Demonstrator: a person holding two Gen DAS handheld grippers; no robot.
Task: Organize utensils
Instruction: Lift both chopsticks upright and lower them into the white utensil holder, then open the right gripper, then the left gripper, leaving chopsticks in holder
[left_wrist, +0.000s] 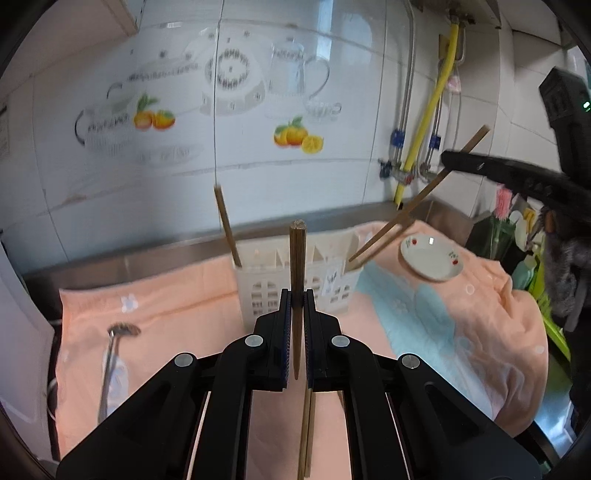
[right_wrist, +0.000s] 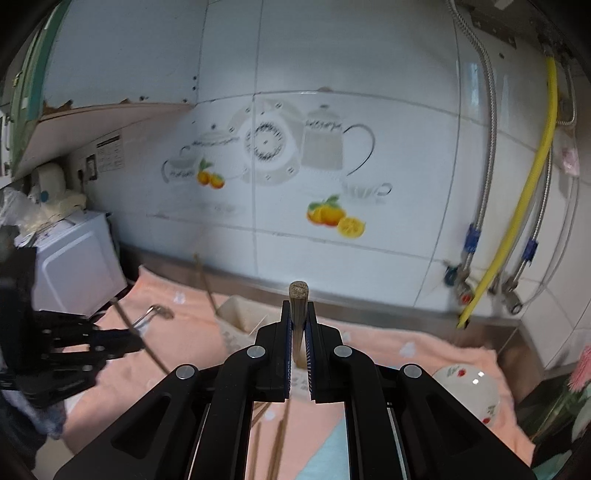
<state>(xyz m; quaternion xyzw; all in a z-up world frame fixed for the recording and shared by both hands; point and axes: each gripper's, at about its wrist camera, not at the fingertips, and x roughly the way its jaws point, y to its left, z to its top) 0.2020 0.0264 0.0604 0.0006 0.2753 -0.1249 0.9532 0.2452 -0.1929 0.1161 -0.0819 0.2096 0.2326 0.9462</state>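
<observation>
My left gripper (left_wrist: 297, 295) is shut on a wooden chopstick (left_wrist: 297, 266) held upright in front of the white slotted utensil holder (left_wrist: 295, 284). One chopstick (left_wrist: 227, 225) stands in the holder's left slot. My right gripper (left_wrist: 448, 157) is shut on another chopstick (left_wrist: 417, 197) that slants down into the holder's right end, beside one more there. In the right wrist view that gripper (right_wrist: 298, 306) grips the chopstick's blunt end (right_wrist: 298, 295) above the holder (right_wrist: 240, 321). The left gripper (right_wrist: 133, 341) shows at the left.
A peach towel (left_wrist: 184, 295) covers the steel counter. A metal spoon (left_wrist: 110, 354) lies at the left. A small white dish (left_wrist: 430, 256) sits at the right. More chopsticks (left_wrist: 306, 435) lie under my left gripper. Pipes and a yellow hose (left_wrist: 432, 110) hang on the tiled wall.
</observation>
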